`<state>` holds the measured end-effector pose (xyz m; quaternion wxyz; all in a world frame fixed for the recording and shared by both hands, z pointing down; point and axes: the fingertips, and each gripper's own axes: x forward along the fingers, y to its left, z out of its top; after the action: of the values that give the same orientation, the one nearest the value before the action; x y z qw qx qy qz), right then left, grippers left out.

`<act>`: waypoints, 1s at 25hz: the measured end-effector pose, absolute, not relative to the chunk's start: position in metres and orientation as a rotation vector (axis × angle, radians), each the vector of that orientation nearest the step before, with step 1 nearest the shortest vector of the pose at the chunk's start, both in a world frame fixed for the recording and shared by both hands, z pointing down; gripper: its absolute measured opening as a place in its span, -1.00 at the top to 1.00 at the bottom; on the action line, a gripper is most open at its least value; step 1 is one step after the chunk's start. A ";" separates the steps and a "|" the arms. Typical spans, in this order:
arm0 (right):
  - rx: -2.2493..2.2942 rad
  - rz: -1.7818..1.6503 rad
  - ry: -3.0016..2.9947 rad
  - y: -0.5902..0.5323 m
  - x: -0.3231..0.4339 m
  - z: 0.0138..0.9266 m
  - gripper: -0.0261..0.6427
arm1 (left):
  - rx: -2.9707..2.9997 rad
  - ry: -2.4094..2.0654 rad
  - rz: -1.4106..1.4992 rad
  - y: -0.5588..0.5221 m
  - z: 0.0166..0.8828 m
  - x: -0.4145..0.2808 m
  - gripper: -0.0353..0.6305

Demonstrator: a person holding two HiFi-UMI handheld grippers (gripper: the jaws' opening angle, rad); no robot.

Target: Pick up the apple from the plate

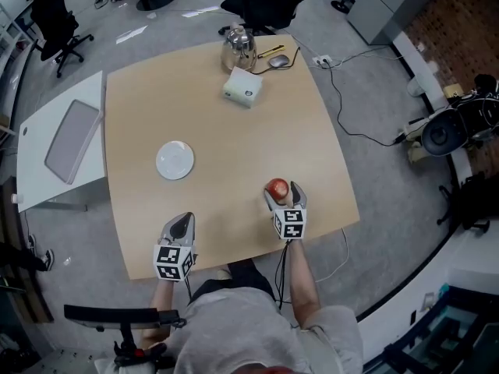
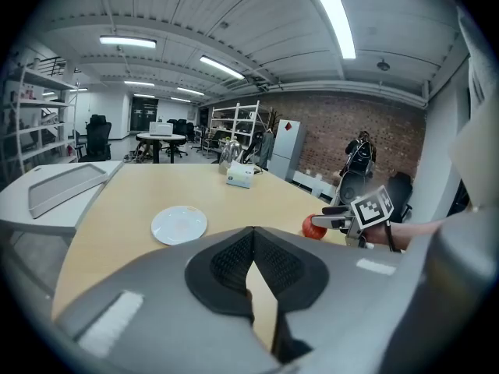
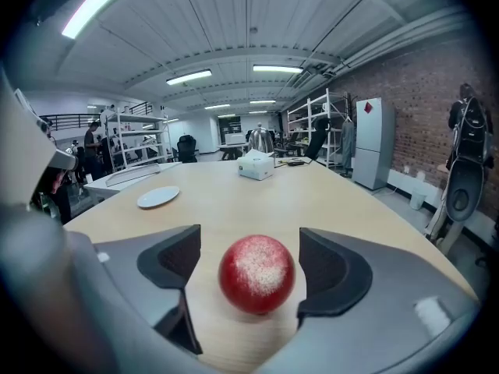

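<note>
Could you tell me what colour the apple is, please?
Red, with a pale speckled patch; the right gripper view shows the apple best.

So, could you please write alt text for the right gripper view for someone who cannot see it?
A red apple sits on the wooden table between the open jaws of the right gripper, with a gap on each side. Farther back, a white plate lies to the left and a white box stands near the far edge.
</note>
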<state>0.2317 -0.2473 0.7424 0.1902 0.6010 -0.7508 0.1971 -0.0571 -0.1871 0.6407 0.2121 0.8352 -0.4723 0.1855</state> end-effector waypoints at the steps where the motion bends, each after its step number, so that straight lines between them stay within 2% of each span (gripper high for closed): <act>1: 1.690 0.547 -2.116 -0.247 0.230 0.738 -0.27 | 2.323 -1.318 0.508 -0.186 0.637 -0.058 0.83; 12: 1.674 0.450 -2.210 -0.236 0.201 0.691 -0.11 | 2.379 -1.374 0.438 -0.175 0.603 -0.064 0.83; 25: 1.650 0.328 -2.377 -0.206 0.164 0.633 0.19 | 2.412 -1.484 0.342 -0.153 0.575 -0.089 0.83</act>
<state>0.1637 -0.2057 0.6329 0.1146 0.5630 -0.8108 0.1118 -0.0893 -0.1528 0.5752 0.1441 0.8368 -0.5148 0.1186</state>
